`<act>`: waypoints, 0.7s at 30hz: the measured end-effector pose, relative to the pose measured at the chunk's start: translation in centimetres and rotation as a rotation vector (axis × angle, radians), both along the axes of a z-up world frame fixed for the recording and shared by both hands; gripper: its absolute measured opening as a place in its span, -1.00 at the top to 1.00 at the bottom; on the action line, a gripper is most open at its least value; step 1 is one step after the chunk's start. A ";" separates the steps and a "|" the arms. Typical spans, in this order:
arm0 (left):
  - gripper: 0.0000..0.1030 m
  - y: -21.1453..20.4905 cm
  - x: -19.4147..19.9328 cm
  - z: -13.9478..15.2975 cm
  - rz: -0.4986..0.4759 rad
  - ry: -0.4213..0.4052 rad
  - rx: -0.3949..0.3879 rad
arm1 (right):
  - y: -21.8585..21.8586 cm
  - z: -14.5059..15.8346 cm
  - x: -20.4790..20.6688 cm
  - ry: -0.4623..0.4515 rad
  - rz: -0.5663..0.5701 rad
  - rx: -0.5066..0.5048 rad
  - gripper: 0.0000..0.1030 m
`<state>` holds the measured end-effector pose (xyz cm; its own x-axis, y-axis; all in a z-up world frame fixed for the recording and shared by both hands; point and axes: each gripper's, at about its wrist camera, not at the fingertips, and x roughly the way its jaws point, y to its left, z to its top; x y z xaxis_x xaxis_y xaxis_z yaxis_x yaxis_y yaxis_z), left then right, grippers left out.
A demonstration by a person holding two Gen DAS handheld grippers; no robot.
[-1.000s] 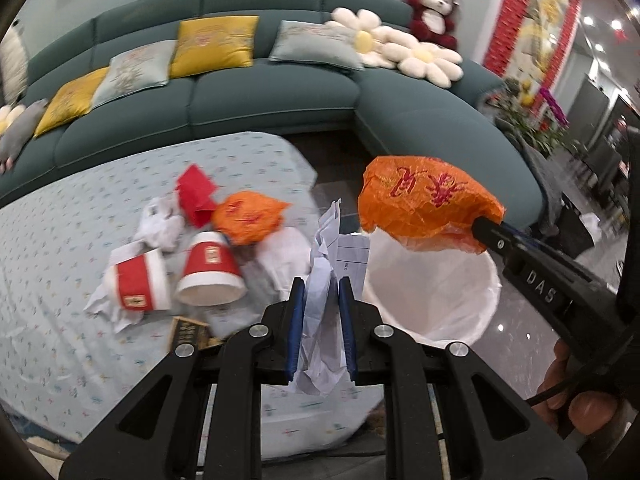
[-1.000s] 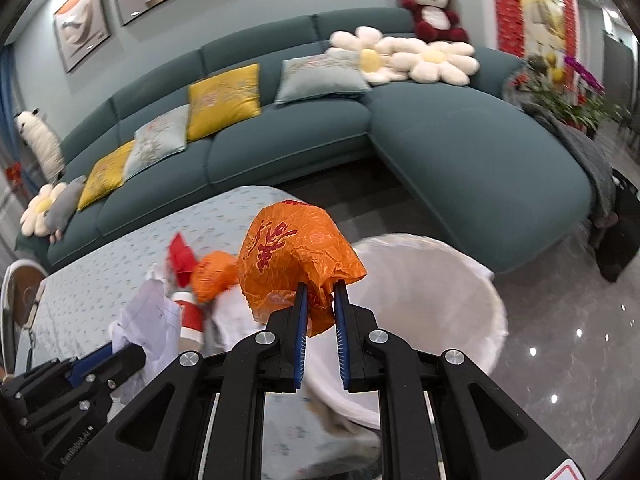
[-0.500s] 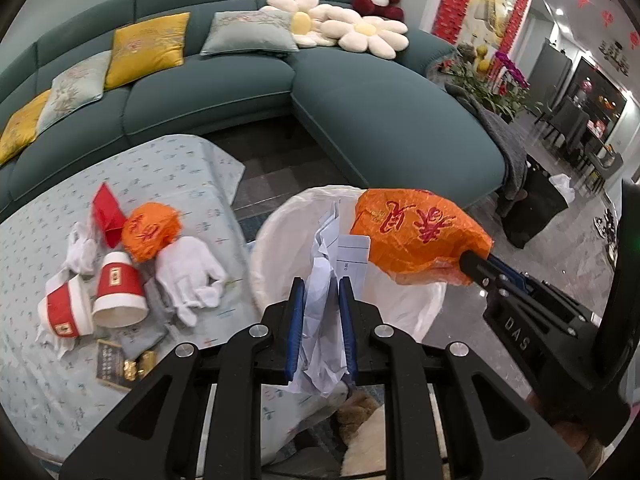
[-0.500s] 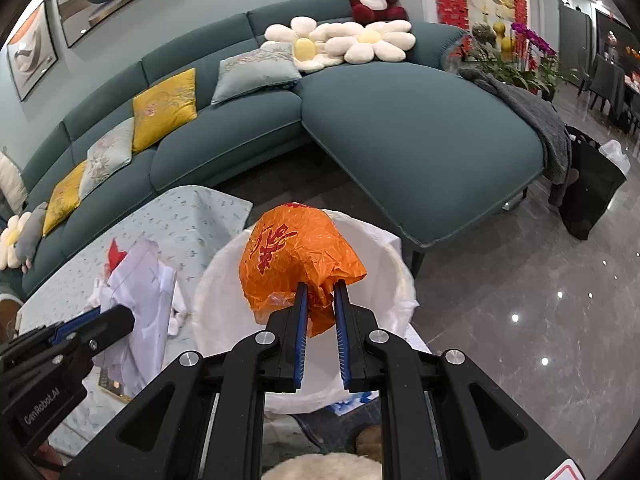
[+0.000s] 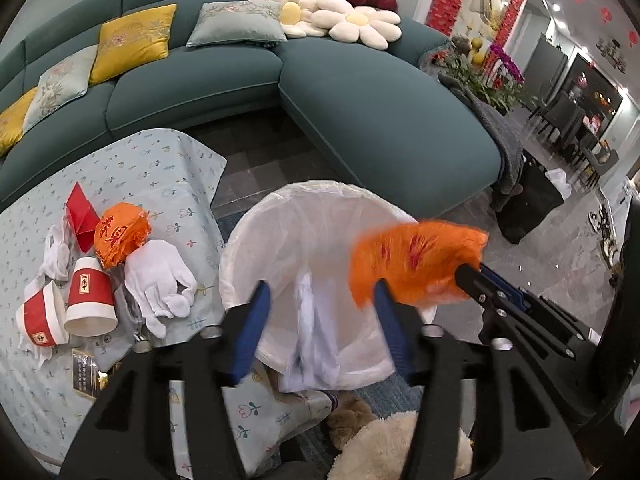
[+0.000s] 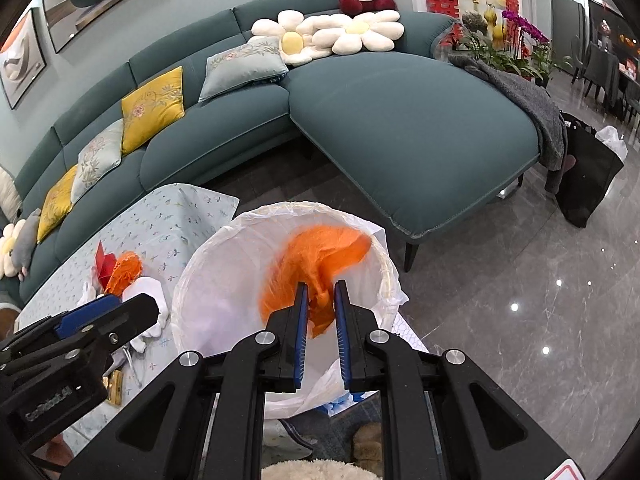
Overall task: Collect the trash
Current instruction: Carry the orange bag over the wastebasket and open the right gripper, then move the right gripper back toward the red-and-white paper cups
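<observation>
The left gripper (image 5: 320,320) has just been opened; the white paper (image 5: 312,336) between its jaws is untouched by the pads and is seen blurred inside the lined trash bin (image 5: 256,248). The right gripper (image 6: 320,312) is nearly closed on the orange wrapper (image 6: 316,260), which is held directly above the bin's mouth. Release there is judged sufficient. 2 paper cups (image 5: 68,304) remain on the bench (image 5: 160,168), nearer the left gripper.

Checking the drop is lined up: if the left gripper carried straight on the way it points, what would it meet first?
Likely the white paper, loose between the left gripper's just-opened fingers, then the inside of the white bin liner behind it. Depth is hard to judge.
</observation>
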<state>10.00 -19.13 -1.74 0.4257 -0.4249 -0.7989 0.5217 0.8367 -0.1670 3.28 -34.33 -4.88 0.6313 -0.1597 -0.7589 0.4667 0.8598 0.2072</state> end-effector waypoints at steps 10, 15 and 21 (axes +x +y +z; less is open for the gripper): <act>-0.14 1.7 0.5 -0.2 0.035 0.002 0.014 | 1.0 -0.4 0.9 0.013 0.027 -0.003 0.72; -0.23 3.5 0.6 -0.2 0.083 0.008 0.009 | 2.1 0.0 1.5 0.009 0.050 -0.014 0.62; -0.41 6.0 0.7 0.0 0.152 0.000 0.006 | 3.4 0.9 1.8 -0.011 0.065 -0.044 0.17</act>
<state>10.68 -13.09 -1.71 0.4847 -0.3508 -0.8013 0.3887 0.9070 -0.1620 5.11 -30.88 -3.99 0.6495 -0.1517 -0.7451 0.4079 0.8965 0.1731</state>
